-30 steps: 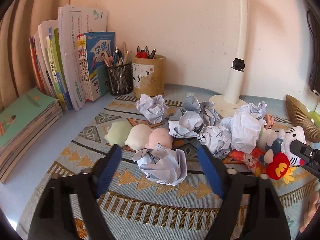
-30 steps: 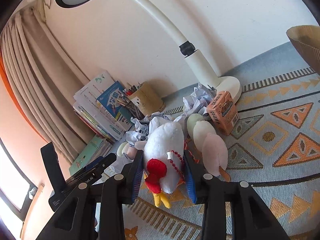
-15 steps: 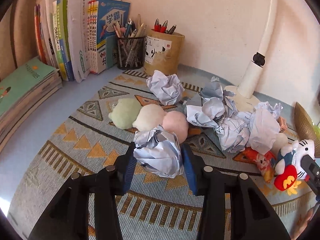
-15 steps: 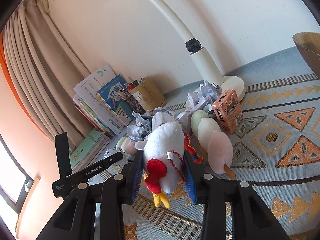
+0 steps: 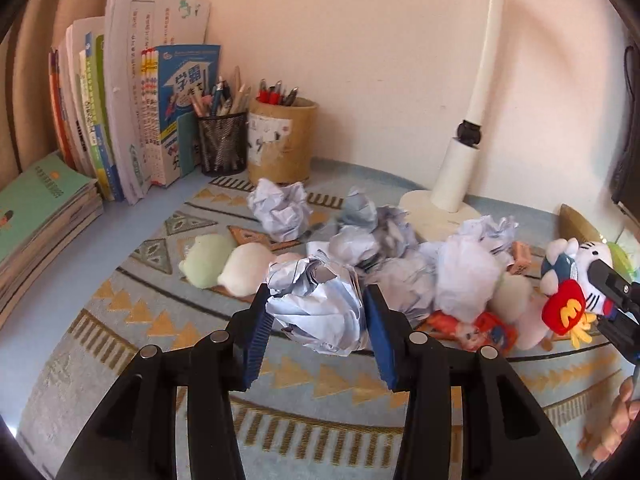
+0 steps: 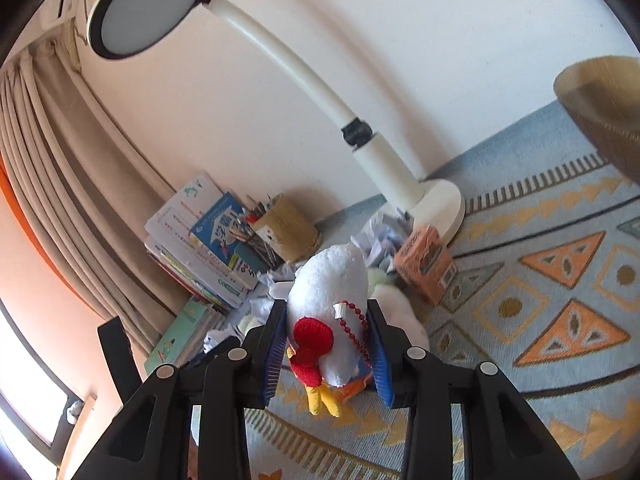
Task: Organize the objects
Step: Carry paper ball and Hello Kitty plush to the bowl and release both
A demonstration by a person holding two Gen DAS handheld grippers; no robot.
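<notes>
Over the patterned mat [image 5: 132,320] on the surface, the left gripper [image 5: 318,320] is pinching a crumpled paper ball [image 5: 320,312] with its jaws closed on the ball's two sides, while the right gripper [image 6: 326,344] is clamping a white plush toy [image 6: 332,300] with its jaws pressed into the body. Paper is giving way under pressure, so the ball may be slipping or shedding a loose fold if it is swung fast; the plush is hanging with its red and yellow parts below the jaws and could be twisting out. Other paper wads [image 5: 280,210] are lying just beside the held ball, and three pastel squishy toys [image 5: 224,260] are sitting behind it, so a low sweep would be dragging them along. The lamp [image 5: 456,184] and its arm are standing near the pile, a small orange carton [image 6: 426,264] is close to the plush, and the pen cups [image 5: 222,142] and books [image 5: 132,120] are crowding the back wall.
</notes>
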